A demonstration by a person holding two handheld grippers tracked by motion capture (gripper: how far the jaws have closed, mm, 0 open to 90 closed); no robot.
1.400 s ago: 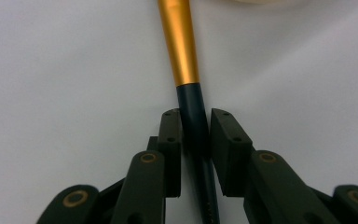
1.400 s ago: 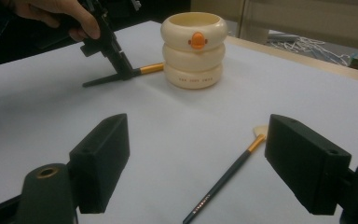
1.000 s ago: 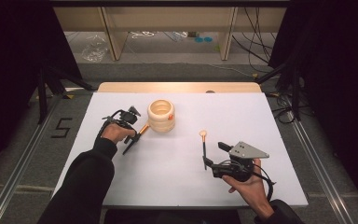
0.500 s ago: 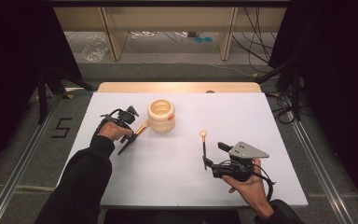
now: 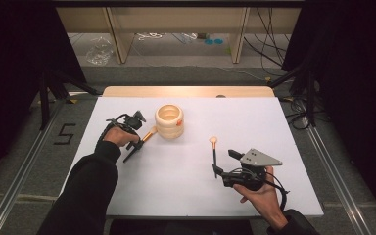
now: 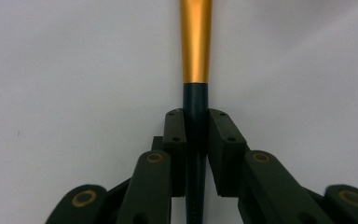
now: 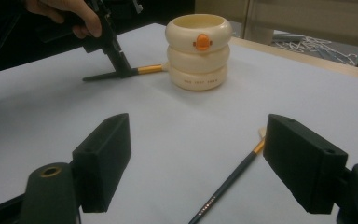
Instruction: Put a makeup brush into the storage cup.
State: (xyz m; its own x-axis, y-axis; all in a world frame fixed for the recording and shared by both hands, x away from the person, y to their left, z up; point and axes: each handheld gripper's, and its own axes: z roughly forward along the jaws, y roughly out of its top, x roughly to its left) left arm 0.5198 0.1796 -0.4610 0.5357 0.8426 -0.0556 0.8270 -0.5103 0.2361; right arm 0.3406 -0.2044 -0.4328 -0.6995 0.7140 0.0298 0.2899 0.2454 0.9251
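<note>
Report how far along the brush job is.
Done: the left gripper is shut on the gold-handled brush beside the cream holder. In hand: the right gripper has its jaws open around the second brush, which lies on the table. Left, probably: both brushes into the holder.

A black-handled brush with a gold ferrule is lain flat, tip just beside the cream ringed holder, which is stood upright. A second dark brush is laid flat, well apart.
</note>
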